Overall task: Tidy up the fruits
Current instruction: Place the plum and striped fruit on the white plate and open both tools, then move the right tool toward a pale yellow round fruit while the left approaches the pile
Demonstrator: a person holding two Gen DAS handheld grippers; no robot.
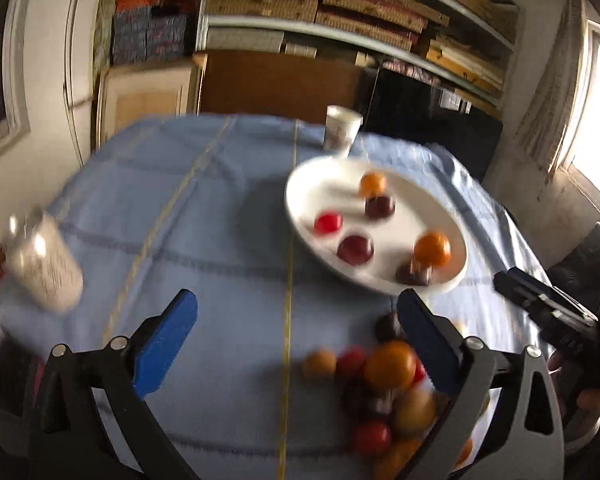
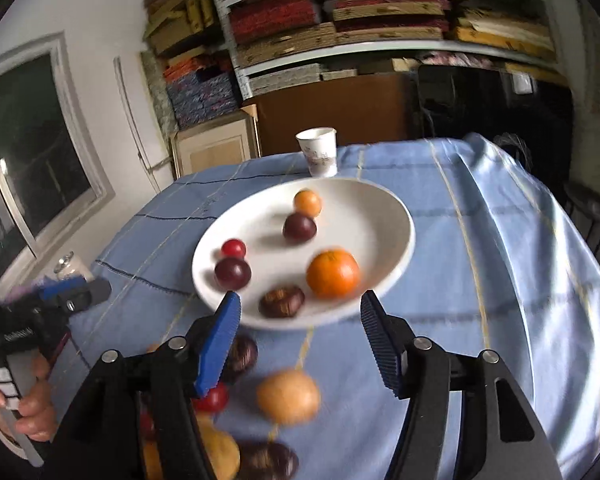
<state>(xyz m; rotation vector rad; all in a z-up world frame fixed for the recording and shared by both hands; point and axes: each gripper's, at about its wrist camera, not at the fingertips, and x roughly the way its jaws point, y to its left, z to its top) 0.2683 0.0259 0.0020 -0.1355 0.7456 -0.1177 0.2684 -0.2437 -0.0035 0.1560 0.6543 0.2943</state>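
Right wrist: blurry orange (image 2: 333,273), white plate (image 2: 396,216).

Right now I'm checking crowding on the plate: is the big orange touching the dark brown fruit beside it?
Apart. The right wrist view shows a strip of white plate between the big orange and the dark brown fruit.

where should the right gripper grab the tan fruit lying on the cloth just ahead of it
Grip the tan fruit across its round middle, coming down from above with the open right gripper. It is round and lies apart on the blue cloth, with clear cloth on its right side; a red fruit lies to its left.
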